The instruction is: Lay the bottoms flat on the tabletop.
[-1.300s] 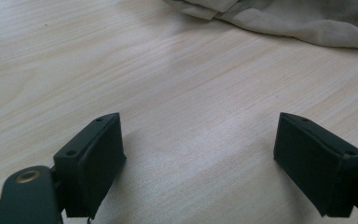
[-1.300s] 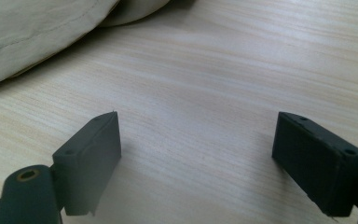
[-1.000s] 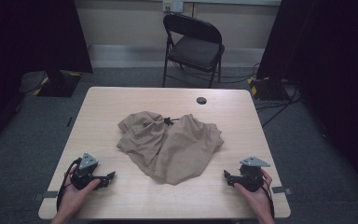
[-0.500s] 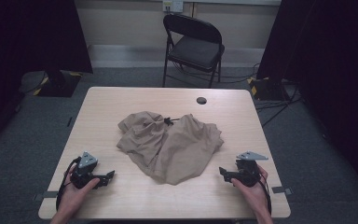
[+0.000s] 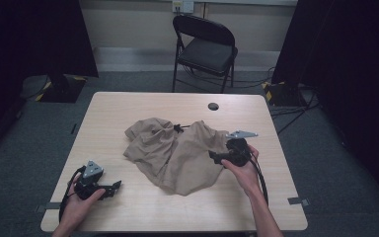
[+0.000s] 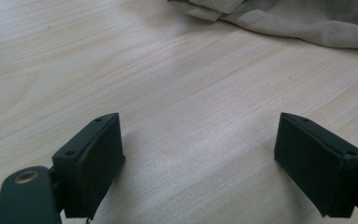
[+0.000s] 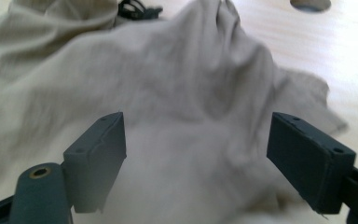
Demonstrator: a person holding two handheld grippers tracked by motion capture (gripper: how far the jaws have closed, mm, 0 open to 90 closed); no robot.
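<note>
Right tongs (image 5: 213,157) are wide open and sitting right at the right-hand edge of the cloth (image 5: 177,150), jaws pointed at it from the side. In the right gripper view the same tongs (image 7: 196,154) have the tan fabric (image 7: 177,93) spread between and beyond both jaws, nothing pinched. Can't tell if the jaws actually touch the fabric or hang just over it.

Left tongs (image 5: 114,186) are near the front left corner of the table (image 5: 128,106), also wide open, holding nothing. In the left gripper view those tongs (image 6: 198,158) have only bare wood (image 6: 121,70) between the jaws, with the cloth's hem (image 6: 279,23) well apart at the top.

The cloth is a crumpled beige heap about mid-table, a bit toward the right, with a small black cord (image 5: 178,128) poking out on its far side. There's a dark round hole (image 5: 213,106) in the tabletop near the back edge. Behind the table stands a black folding chair (image 5: 205,49) on the grey floor.
</note>
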